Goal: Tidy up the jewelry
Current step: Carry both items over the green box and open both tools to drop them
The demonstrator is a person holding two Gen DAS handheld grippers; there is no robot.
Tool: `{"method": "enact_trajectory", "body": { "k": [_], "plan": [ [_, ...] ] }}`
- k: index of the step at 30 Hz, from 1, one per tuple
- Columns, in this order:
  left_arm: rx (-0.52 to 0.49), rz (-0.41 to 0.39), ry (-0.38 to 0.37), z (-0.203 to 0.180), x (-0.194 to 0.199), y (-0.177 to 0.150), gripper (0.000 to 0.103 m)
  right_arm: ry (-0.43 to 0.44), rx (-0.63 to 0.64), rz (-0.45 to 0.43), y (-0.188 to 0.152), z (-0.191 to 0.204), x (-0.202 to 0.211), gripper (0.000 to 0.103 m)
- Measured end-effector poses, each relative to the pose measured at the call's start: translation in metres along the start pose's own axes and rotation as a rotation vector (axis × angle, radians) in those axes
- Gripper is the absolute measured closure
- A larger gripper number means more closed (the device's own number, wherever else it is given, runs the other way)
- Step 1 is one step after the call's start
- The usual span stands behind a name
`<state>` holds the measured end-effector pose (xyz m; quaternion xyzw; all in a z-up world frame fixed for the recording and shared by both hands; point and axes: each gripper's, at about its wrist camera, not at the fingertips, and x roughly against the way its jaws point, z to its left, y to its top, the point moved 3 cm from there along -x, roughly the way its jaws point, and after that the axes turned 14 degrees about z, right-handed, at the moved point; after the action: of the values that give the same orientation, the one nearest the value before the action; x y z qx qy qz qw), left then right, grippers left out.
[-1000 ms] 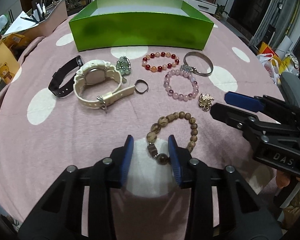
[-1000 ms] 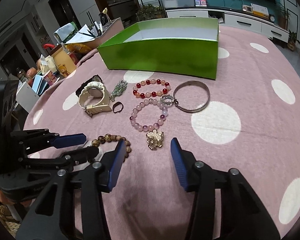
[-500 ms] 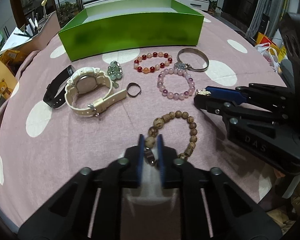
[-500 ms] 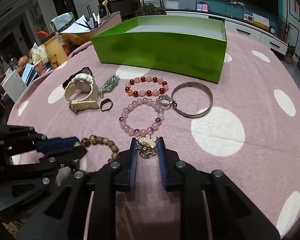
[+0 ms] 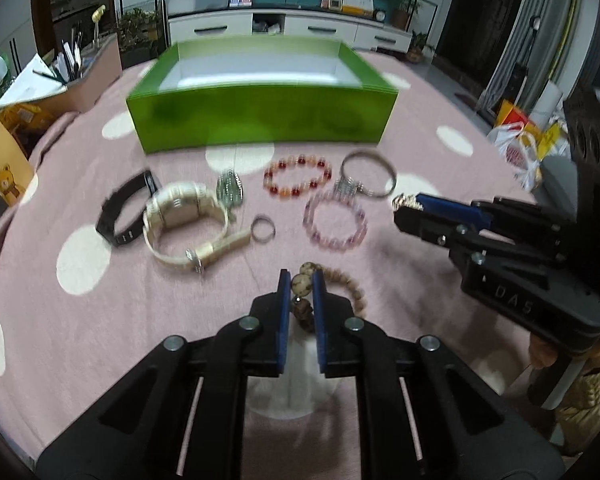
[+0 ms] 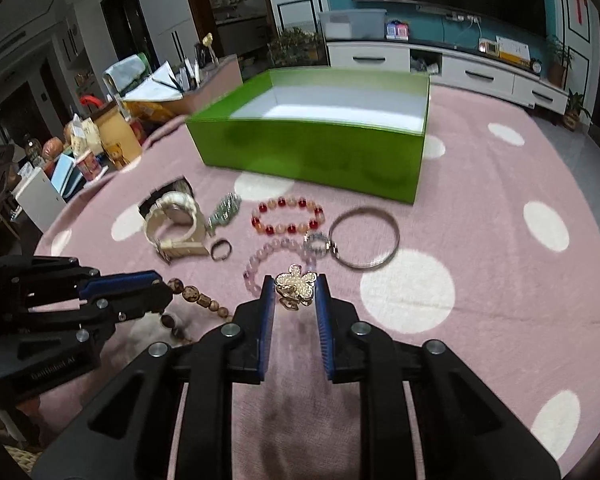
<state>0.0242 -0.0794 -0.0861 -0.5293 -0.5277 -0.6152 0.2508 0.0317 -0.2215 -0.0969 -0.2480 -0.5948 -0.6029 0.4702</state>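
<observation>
Near the table's front edge, the wooden bead bracelet (image 5: 302, 285) sits pinched in the left gripper (image 5: 301, 280), while the gold brooch (image 6: 295, 285) is clamped in the right gripper (image 6: 295, 286); far behind stands the green box (image 5: 260, 118).

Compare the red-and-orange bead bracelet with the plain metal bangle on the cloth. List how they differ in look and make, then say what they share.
The red-and-orange bead bracelet is a string of separate round beads in red and pale orange; the metal bangle is one thin, smooth silver hoop. The bracelet's loop is a flattened oval; the bangle's is wider and rounder. A small sparkly ring touches the bangle, not the bracelet. Both lie flat on the pink dotted cloth before the green box, ungripped.
</observation>
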Motion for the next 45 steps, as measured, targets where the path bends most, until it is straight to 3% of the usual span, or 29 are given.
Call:
{"method": "enact_trajectory", "body": {
  "k": [9,19,25,30,38,41,43,45],
  "plan": [
    [-0.002,-0.111,-0.003,0.004,0.041,0.043,0.092,0.012,0.005,-0.094,0.028,-0.004,0.029,0.083],
    [0.003,-0.191,0.023,0.019,0.06,0.131,0.092,-0.01,-0.025,-0.199,0.085,-0.026,0.037,0.083],
    [0.054,-0.181,0.012,0.038,0.044,0.184,0.093,-0.013,-0.046,-0.209,0.121,-0.04,0.021,0.083],
    [0.074,-0.137,0.047,0.047,0.015,0.215,0.092,-0.018,-0.058,-0.173,0.143,-0.049,-0.003,0.083],
    [0.118,-0.039,0.057,0.063,-0.038,0.233,0.092,-0.05,-0.074,-0.075,0.161,-0.06,-0.048,0.082],
    [0.121,-0.018,0.069,0.066,-0.049,0.234,0.092,-0.06,-0.079,-0.061,0.164,-0.062,-0.055,0.077],
    [0.123,-0.009,0.064,0.068,-0.052,0.233,0.084,-0.061,-0.092,-0.066,0.165,-0.066,-0.054,0.065],
    [0.126,-0.013,0.078,0.069,-0.052,0.232,0.072,-0.061,-0.103,-0.076,0.165,-0.07,-0.05,0.064]
  ]
}}
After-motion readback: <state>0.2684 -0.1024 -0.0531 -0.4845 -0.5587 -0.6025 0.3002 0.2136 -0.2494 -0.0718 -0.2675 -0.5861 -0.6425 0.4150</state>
